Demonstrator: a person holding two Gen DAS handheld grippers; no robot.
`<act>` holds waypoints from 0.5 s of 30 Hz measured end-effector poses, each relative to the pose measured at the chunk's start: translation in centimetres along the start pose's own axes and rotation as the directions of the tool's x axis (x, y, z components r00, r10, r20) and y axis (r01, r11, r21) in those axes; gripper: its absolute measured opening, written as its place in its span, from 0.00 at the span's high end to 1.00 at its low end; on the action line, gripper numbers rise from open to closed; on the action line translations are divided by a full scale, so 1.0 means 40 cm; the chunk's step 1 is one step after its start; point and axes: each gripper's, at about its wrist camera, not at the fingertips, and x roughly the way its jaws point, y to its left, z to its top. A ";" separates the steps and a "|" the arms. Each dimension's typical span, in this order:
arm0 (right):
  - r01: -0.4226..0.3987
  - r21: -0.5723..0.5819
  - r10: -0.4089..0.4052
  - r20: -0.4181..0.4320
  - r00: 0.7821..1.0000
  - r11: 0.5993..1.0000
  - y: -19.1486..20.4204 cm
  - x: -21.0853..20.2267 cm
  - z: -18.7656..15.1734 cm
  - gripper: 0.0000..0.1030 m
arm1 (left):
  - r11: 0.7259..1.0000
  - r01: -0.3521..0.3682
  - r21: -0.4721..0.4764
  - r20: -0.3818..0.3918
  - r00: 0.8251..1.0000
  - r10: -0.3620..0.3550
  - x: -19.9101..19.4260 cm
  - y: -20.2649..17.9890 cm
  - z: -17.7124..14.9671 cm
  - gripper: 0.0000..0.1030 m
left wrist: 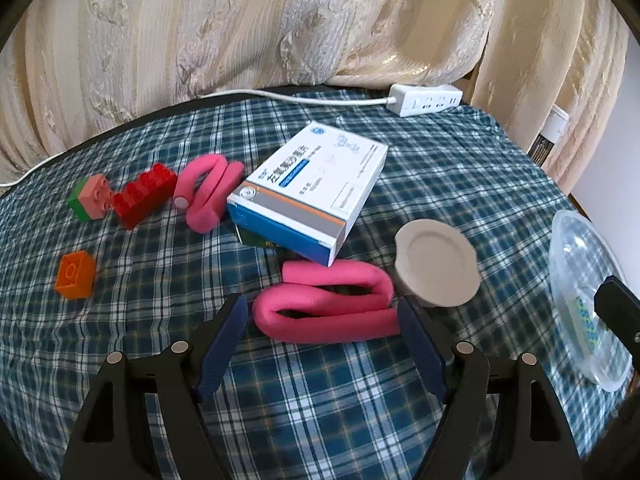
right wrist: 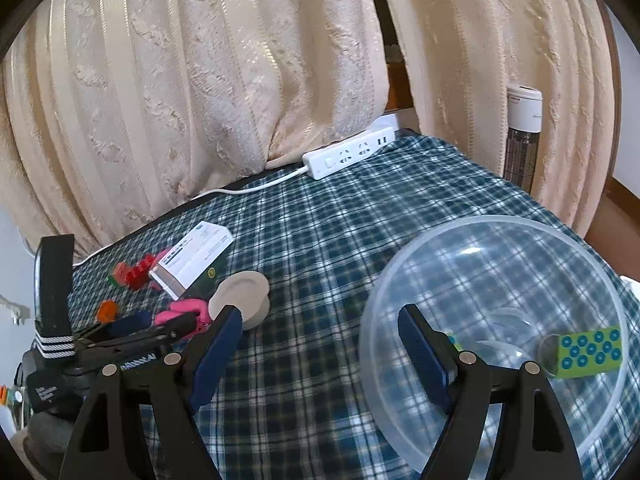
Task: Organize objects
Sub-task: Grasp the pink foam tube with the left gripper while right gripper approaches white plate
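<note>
Left gripper [left wrist: 320, 312]: fingers spread wide, nothing held, positioned low over the plaid tablecloth [left wrist: 440, 184] with the near pink foam roller [left wrist: 328, 308] lying folded in an S-shape between the fingertips, not clamped. Just right of that roller: beige round lid [left wrist: 438, 268], tilted, touching the cloth. Behind the roller: white-and-blue medicine box [left wrist: 310, 196], propped at an angle over a dark green item that is mostly hidden. Left of the box: second pink foam roller [left wrist: 208, 192], then red building block [left wrist: 144, 194], then pink-and-green block [left wrist: 90, 196], close together in a row. Orange block [left wrist: 76, 276] apart, nearer the camera at left. White power strip [left wrist: 426, 100] at the far table edge against the cream curtain [left wrist: 240, 20]. Right gripper [right wrist: 320, 332]: fingers also spread wide, empty, right finger overlapping the rim of the clear plastic bowl [right wrist: 400, 280]. Inside the bowl: green block with blue dots [right wrist: 588, 352], resting on the bottom at right. Left gripper visible at lower left of the right wrist view, beside the lid.
</note>
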 end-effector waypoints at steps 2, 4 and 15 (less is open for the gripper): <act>-0.006 -0.006 0.006 -0.005 1.000 1.000 0.008 0.007 0.000 0.19 | 1.000 0.003 -0.002 -0.010 1.000 -0.003 0.009 0.002 -0.002 0.24; -0.011 -0.010 0.011 -0.011 1.000 1.000 0.015 0.014 0.001 0.19 | 1.000 0.009 0.001 -0.015 1.000 -0.009 0.014 0.003 -0.003 0.24; -0.027 -0.017 0.026 -0.025 0.999 0.999 0.037 0.042 0.005 0.19 | 1.000 0.014 0.012 -0.018 1.000 -0.014 0.028 0.000 -0.002 0.15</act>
